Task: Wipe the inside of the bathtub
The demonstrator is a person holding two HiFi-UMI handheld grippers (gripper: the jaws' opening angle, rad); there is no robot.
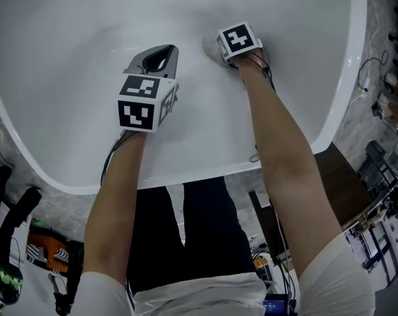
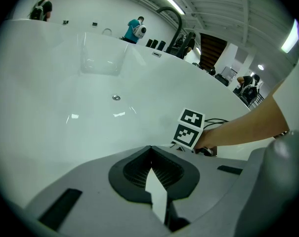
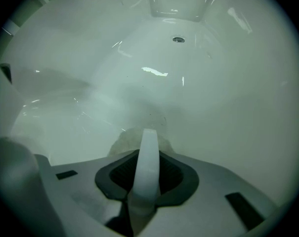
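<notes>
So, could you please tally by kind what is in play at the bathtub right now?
bathtub: 1
grippers, the left gripper and the right gripper: 2
cloth, clamped in the right gripper: 1
round metal fitting in the tub: 1
Total: 5

**Both arms, seen from above.** We hold the grey two-jaw left gripper (image 1: 163, 52) at the near left. Its black-and-white left marker cube (image 1: 146, 103) sits nearest to us, and its dark ribbed pads (image 2: 134, 174) meet at the tips. Our bare left forearm (image 1: 116, 196) runs straight behind it. The grey two-jaw right gripper (image 1: 229, 45) reaches farther away and to the right, with its right marker cube (image 1: 238, 39) on top. Its jaws are closed on a folded white cloth (image 3: 145, 167). Our bare right forearm (image 1: 284, 143) is stretched out, and thin dark cables (image 1: 268, 71) trail past the right wrist.
</notes>
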